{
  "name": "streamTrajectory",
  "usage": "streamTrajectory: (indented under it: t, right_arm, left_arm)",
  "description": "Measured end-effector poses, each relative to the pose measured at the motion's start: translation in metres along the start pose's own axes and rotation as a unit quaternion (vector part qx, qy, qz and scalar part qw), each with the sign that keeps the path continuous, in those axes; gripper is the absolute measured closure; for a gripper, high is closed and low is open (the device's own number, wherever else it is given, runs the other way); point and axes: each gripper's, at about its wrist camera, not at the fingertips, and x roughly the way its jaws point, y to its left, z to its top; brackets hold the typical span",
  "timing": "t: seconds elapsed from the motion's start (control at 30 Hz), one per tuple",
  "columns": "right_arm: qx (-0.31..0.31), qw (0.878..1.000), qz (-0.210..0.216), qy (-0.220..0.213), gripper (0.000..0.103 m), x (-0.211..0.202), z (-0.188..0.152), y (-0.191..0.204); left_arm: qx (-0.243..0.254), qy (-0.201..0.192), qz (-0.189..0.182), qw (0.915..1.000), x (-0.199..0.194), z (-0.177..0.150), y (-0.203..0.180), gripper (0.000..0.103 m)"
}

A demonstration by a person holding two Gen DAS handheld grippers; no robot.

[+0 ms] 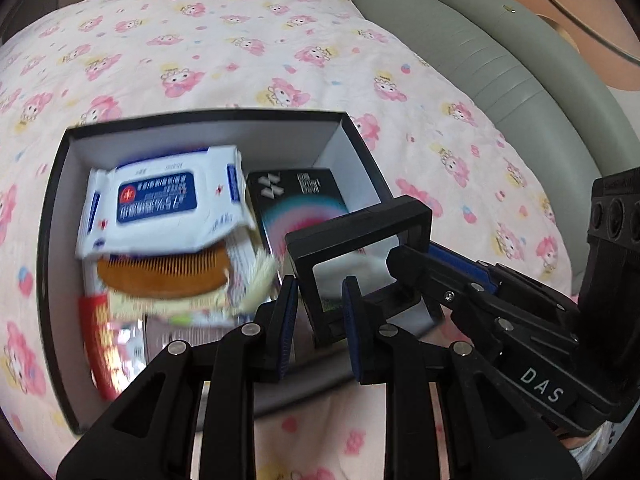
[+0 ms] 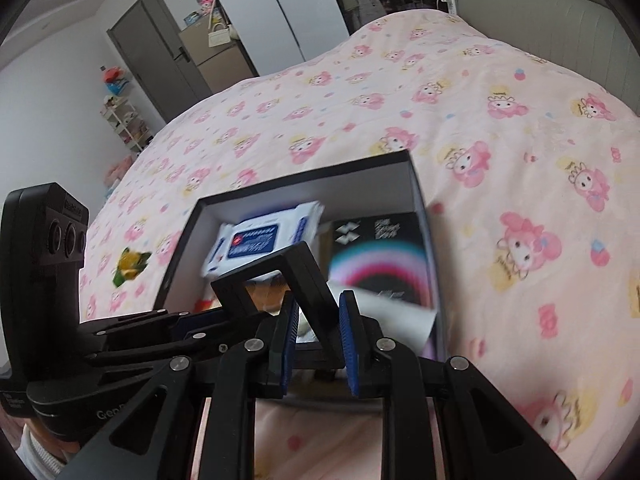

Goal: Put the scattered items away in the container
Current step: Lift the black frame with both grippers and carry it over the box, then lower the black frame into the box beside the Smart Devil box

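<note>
A dark open box [image 1: 52, 216] lies on the bed and holds a white wipes pack [image 1: 164, 200], an orange comb [image 1: 164, 276], a black card box [image 1: 296, 200] and packets. A black square frame case [image 1: 360, 256] stands over the box's near right corner. In the left wrist view my right gripper [image 1: 404, 264] comes in from the right, shut on the frame's right edge. My left gripper [image 1: 320, 312] is slightly open around the frame's lower left edge. In the right wrist view the frame [image 2: 296, 276] sits between the right gripper's pads [image 2: 318, 344]. A yellow-green item [image 2: 130, 266] lies on the bed left of the box [image 2: 420, 200].
The bed has a pink cartoon-print cover [image 1: 280, 60]. A grey padded headboard [image 1: 500, 52] runs along the right. A door [image 2: 160, 52], shelves [image 2: 124, 120] and a cabinet stand beyond the bed's far side.
</note>
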Motion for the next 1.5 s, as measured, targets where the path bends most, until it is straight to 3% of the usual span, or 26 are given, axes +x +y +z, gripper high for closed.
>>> streamTrajectory:
  t: [0.43, 0.67, 0.83, 1.2, 1.3, 1.5]
  right_arm:
    - [0.026, 0.999, -0.019, 0.018, 0.084, 0.053, 0.037, -0.026]
    - [0.031, 0.998, -0.025, 0.046, 0.085, 0.080, 0.035, -0.030]
    - [0.045, 0.998, -0.033, 0.038, 0.087, 0.083, 0.028, -0.034]
    - [0.040, 0.996, -0.026, 0.073, 0.088, 0.082, 0.025, -0.032]
    - [0.041, 0.996, -0.019, 0.072, 0.088, 0.076, 0.019, -0.030]
    - [0.046, 0.997, -0.050, 0.037, 0.088, 0.064, 0.019, -0.034]
  left_arm:
    - [-0.016, 0.018, -0.005, 0.9997, 0.058, 0.048, 0.021, 0.082]
    - [-0.052, 0.048, -0.015, 0.9974, 0.085, 0.043, 0.042, 0.083]
    - [-0.052, 0.068, -0.003, 0.9964, 0.094, 0.044, 0.038, 0.084]
    - [-0.056, 0.125, 0.002, 0.9906, 0.105, 0.031, 0.034, 0.090]
    - [-0.049, 0.122, 0.010, 0.9913, 0.102, 0.026, 0.032, 0.080]
    - [-0.078, 0.080, 0.025, 0.9934, 0.084, 0.023, 0.038, 0.079]
